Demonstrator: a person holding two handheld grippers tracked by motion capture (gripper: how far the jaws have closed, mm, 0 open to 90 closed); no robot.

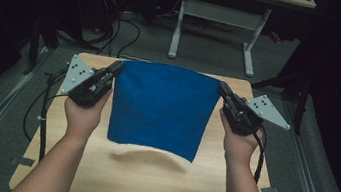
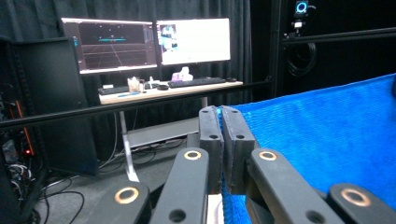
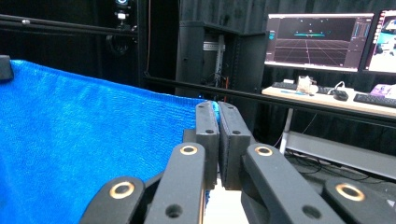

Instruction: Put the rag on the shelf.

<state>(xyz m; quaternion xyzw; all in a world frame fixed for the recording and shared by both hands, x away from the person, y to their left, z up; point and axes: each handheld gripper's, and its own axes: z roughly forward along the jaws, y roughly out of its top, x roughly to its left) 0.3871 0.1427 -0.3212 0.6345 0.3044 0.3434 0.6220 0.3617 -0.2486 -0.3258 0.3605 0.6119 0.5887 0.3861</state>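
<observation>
A: Item one, left tool?
B: Clenched on the left top corner of the blue cloth. In the left gripper view only a thin edge of fabric sits between the pads. Risk: the corner slips out if the cloth is pulled tauter.

A: Item two, the cloth itself?
B: Held in the air between both tools, top edge stretched, lower hem hanging free above the wooden surface. Lower right corner droops lower than the left. Risk: the hem drags or folds under unevenly when it is laid down.

A: Item three, right tool?
B: Clenched on the right top corner; same shallow bite in the right gripper view. Risk: one hand rising faster than the other skews the sheet.
</observation>
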